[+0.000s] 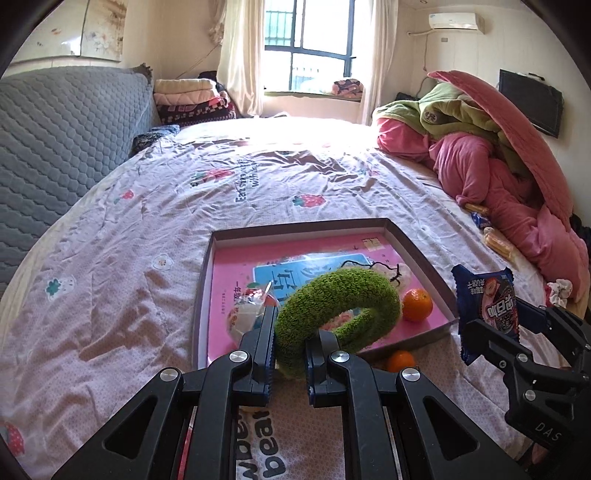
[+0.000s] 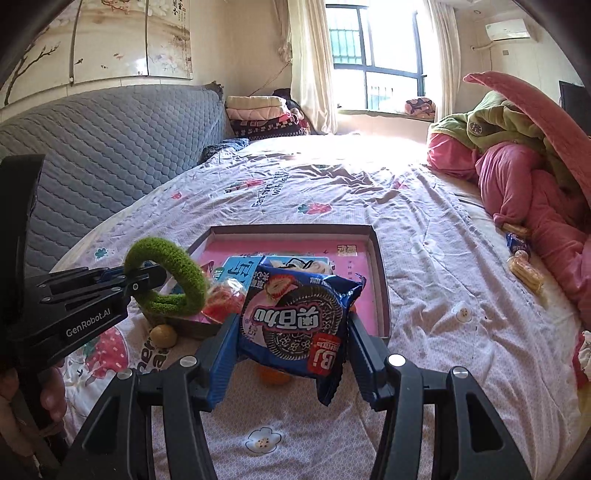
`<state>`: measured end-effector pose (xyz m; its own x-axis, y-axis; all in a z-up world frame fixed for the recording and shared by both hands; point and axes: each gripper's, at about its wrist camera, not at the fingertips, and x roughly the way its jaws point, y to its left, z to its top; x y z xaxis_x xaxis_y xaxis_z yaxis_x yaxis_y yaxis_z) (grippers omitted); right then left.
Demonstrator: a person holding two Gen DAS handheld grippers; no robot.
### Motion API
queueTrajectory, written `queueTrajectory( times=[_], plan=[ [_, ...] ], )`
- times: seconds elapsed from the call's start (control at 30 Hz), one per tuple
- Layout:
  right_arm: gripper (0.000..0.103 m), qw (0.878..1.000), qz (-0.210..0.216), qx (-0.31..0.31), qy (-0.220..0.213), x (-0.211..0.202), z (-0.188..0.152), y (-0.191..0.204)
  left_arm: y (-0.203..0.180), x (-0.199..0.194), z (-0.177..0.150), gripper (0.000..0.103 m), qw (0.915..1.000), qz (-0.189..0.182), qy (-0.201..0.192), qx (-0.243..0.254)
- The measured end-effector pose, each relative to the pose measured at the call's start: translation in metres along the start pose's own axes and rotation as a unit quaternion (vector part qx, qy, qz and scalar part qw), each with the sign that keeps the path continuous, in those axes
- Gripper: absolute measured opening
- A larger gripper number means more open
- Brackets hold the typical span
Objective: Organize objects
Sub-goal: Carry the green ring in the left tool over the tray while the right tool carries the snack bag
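Bedsheet [image 1: 155, 206]: pale, strawberry print, rumpled across the middle.
Headboard [image 1: 55, 147]: grey quilted, at nine o'clock.
Window [image 1: 310, 40]: twelve o'clock, sun pouring through.
Quilts [image 1: 491, 155]: pink and green heap, two o'clock.
Air conditioner [image 1: 456, 20]: one o'clock, high on the wall.

Strong daylight from window [image 1: 308, 44] straight ahead of both grippers; far bed sheet [image 1: 295, 136] blown out white. Near sheet evenly lit, soft crease shadows. Fisheye bending, dark vignette at corners. Focus sharp.
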<state>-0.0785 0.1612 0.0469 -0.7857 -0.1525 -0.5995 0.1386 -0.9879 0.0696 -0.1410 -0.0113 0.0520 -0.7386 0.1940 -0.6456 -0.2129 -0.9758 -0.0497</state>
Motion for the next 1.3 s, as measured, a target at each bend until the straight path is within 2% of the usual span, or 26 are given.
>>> queueTrajectory(
  times=[0.43,0.7,1.3],
  plan=[
    [0.055,0.999,-0.016,-0.024,-0.036,-0.005,0.035,0.001,0.020,-0.006,0.025,0.012,0.9993,0.025,-0.023,-0.012],
    [0.055,0.998,-0.019,-0.033,-0.046,-0.001,0.044,0.005,0.032,0.000,0.026,0.012,0.9986,0.040,-0.024,-0.023],
    [0.055,0.999,-0.014,-0.037,-0.017,0.032,0.032,0.005,0.048,0.038,0.006,0.012,0.9985,0.042,0.007,-0.035]
  ],
)
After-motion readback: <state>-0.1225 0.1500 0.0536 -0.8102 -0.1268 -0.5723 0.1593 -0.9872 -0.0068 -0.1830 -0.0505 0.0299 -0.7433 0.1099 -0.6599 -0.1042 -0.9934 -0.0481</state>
